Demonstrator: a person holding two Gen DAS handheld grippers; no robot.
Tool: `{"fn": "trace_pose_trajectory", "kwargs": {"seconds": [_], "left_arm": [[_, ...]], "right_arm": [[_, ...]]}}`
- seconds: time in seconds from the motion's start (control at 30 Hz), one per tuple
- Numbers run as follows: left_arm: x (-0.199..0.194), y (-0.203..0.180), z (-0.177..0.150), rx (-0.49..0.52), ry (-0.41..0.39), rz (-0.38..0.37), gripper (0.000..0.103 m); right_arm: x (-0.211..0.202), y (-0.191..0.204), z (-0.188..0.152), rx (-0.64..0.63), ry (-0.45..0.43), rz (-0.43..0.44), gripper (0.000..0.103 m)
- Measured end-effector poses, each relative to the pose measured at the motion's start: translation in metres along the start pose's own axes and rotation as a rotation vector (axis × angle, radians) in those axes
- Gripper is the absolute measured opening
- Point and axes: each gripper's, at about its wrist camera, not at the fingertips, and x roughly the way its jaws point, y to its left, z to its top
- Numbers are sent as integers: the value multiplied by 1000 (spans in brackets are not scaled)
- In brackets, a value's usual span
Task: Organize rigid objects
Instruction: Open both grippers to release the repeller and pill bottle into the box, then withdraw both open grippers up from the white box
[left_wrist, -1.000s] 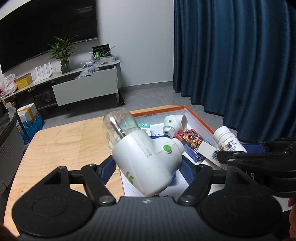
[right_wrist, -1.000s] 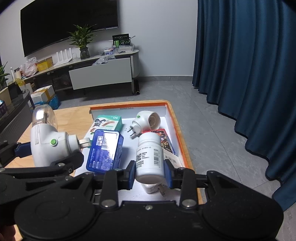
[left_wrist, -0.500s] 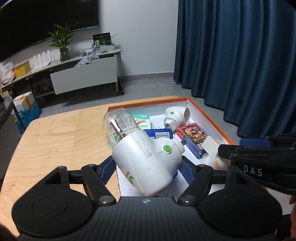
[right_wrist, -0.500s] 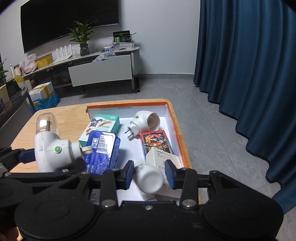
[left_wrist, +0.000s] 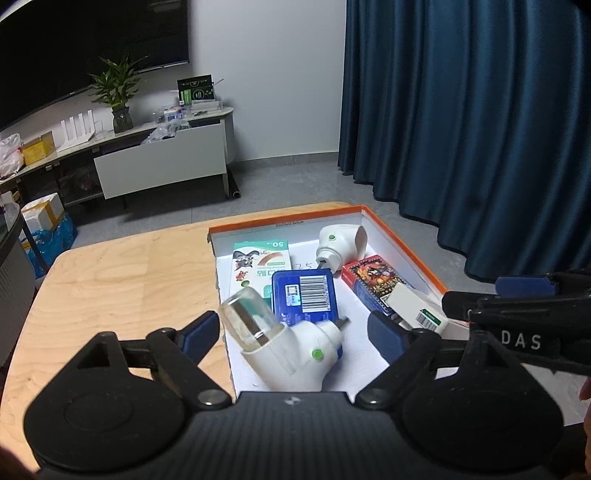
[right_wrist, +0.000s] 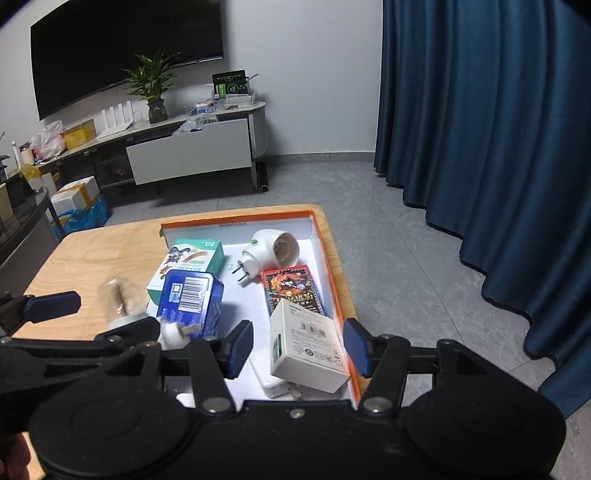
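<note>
The white plug-in vaporizer with a clear bottle (left_wrist: 291, 350) lies tilted in the near left corner of the orange-rimmed box (left_wrist: 406, 251). It sits between the jaws of my left gripper (left_wrist: 291, 330), which are opening and do not press on it. The right wrist view shows it blurred (right_wrist: 122, 299). My right gripper (right_wrist: 298, 347) is opening too. It hangs over a white carton (right_wrist: 306, 347) in the box (right_wrist: 332, 273), with its pads clear of the carton. The white pill bottle is out of sight. Something white shows under the carton.
The box also holds a green plaster box (left_wrist: 260, 258), a blue tin (left_wrist: 304, 295), a second white plug-in (left_wrist: 341, 245) and a red card box (left_wrist: 373, 280). The wooden table (left_wrist: 110, 280) spreads to the left. A blue curtain (left_wrist: 461, 129) hangs on the right.
The left jaws widened and the vaporizer dropped from them into the box. The right jaws opened and the white pill bottle fell down out of view.
</note>
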Motion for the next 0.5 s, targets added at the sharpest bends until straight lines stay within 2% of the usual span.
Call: {"fn": "trace_pose_trajectory", "kwargs": {"seconds": [0.23,0.5], "left_arm": [[-19,-4,-9,0,-3,24,103],[-40,-7,-19,-31,8,89,103]], "right_arm": [[-17,-2,-11,-13,5,13,73],[-39,0,-26,-34,12,29,78]]}}
